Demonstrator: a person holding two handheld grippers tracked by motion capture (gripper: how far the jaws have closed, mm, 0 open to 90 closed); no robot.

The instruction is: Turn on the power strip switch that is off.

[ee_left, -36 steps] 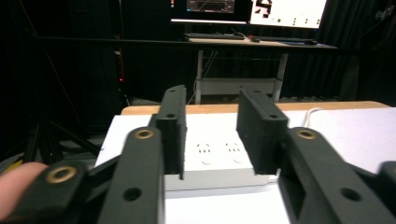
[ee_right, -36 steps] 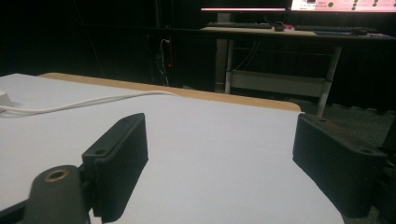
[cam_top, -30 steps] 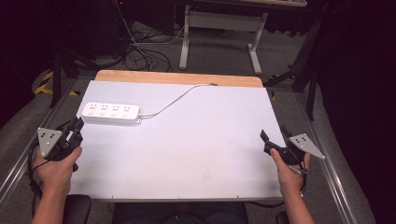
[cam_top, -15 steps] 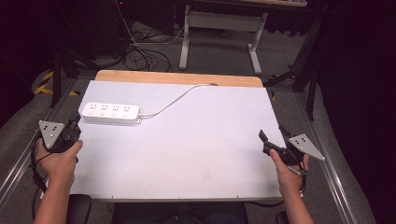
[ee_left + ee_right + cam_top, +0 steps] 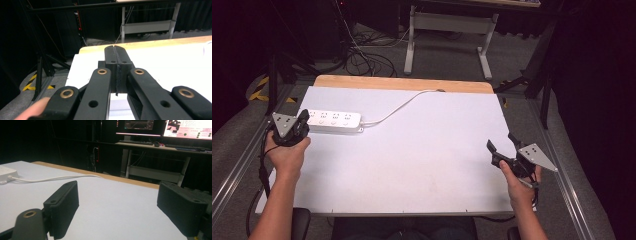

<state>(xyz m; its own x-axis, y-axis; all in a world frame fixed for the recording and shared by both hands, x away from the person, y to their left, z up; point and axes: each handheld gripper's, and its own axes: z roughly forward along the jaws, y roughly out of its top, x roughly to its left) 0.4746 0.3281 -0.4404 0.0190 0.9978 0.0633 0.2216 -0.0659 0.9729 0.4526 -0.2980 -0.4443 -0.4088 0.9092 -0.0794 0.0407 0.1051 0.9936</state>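
**A:** What is the biggest thing here?

**B:** The white worktop [image 5: 422, 160]. It takes up the middle of the high view, and a bare wooden strip [image 5: 402, 82] runs along its far edge.

**A:** And what lies on it?

**B:** A white power strip [image 5: 334, 120]. It lies flat near the far left corner, its long side parallel to the far edge. Its white cord [image 5: 397, 107] leaves the right end and curves away to the far edge. In the right gripper view the cord [image 5: 50, 179] crosses the surface well beyond the tongs.

**A:** Where are the person's hands?

**B:** The left hand [image 5: 287, 152] is at the left edge of the worktop. The right hand [image 5: 519, 187] is at the near right corner, well apart from the strip.

**A:** What about the left tongs?

**B:** The left tongs [image 5: 303, 117] are just beside the left end of the power strip, pointing away from the person. In the left gripper view the two black jaws are pressed flat together, with nothing between them. Something white shows under them. I cannot tell whether they touch the strip.

**A:** And the right tongs?

**B:** The right tongs [image 5: 500, 140] hover over bare worktop. In the right gripper view the ribbed pads [image 5: 65, 207] stand wide apart, with nothing between them.
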